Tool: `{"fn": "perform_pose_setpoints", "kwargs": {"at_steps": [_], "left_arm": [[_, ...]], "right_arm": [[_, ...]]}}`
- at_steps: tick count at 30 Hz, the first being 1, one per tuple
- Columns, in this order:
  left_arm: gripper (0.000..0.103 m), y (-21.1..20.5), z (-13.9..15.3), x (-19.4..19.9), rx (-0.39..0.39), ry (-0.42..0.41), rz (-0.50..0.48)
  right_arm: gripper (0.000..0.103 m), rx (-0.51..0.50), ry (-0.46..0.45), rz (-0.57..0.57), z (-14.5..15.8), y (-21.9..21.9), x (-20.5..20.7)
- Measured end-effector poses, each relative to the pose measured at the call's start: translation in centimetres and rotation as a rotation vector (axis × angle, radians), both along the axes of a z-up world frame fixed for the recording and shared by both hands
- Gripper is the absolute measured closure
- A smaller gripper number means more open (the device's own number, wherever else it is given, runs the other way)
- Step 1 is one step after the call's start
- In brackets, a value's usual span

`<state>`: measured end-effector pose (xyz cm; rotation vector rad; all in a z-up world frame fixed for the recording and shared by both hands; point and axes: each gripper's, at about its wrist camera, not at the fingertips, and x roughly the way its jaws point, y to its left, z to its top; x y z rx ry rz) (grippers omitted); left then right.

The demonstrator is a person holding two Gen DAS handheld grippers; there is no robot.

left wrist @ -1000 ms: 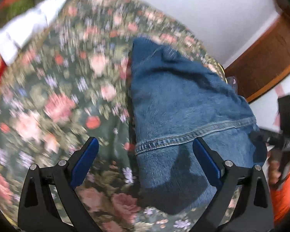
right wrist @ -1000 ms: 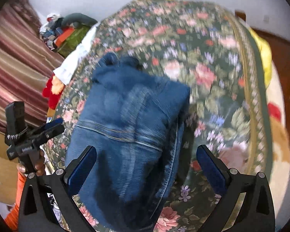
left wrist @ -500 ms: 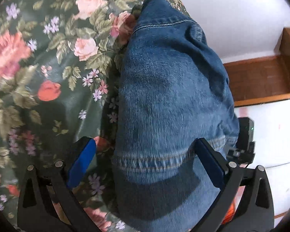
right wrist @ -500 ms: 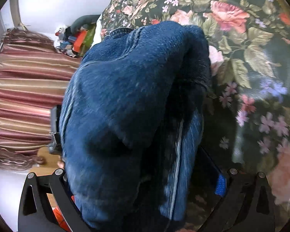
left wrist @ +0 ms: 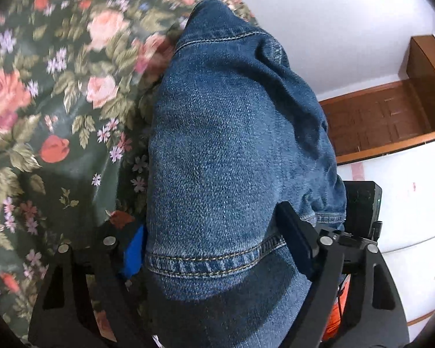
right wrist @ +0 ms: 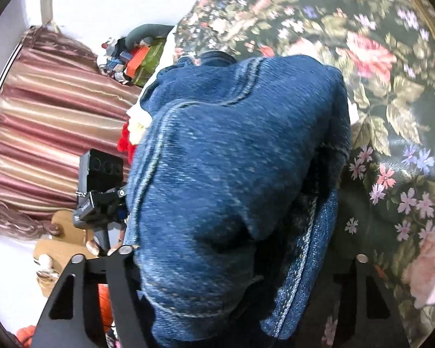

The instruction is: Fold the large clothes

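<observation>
Jeans: folded blue denim jeans (left wrist: 232,150) lie in a thick bundle on the dark floral bedspread (left wrist: 58,133), near its edge.
Left gripper: black two-finger left gripper (left wrist: 214,246) with blue pads has just been closing; its jaws straddle the bundle's stitched hem and seem to press the denim.
Right gripper: black right gripper (right wrist: 240,261) has also just been closing around the other side; its pads are buried in cloth, so a firm grip is likely but unclear.
Background: striped pink curtain (right wrist: 52,121) beyond.
</observation>
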<state>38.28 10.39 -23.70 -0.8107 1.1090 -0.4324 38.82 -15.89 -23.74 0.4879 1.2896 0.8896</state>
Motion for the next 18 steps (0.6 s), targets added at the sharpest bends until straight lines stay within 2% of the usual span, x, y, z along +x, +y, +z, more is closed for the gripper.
{"fn": "perform_pose_setpoints", "kwargs": {"at_steps": [4,10,18], "left_arm": [[0.024,-0.5,3.2,-0.7,0.058,-0.062,-0.004],[0.025,0.9,8.1,-2.6,0.069,-0.154,0.019],[0.025,6.1,13.7,-6.1,0.087,-0.266,0.062]], "right_arm": [[0.048,0.006,-0.039,0.003,2.3,0.3,-0.7],[0.05,0.034,-0.106,0.013,7.1,1.2,-2.5],[0.051,0.048,-0.202,0.049,12.9,4.7,-5.1]]}}
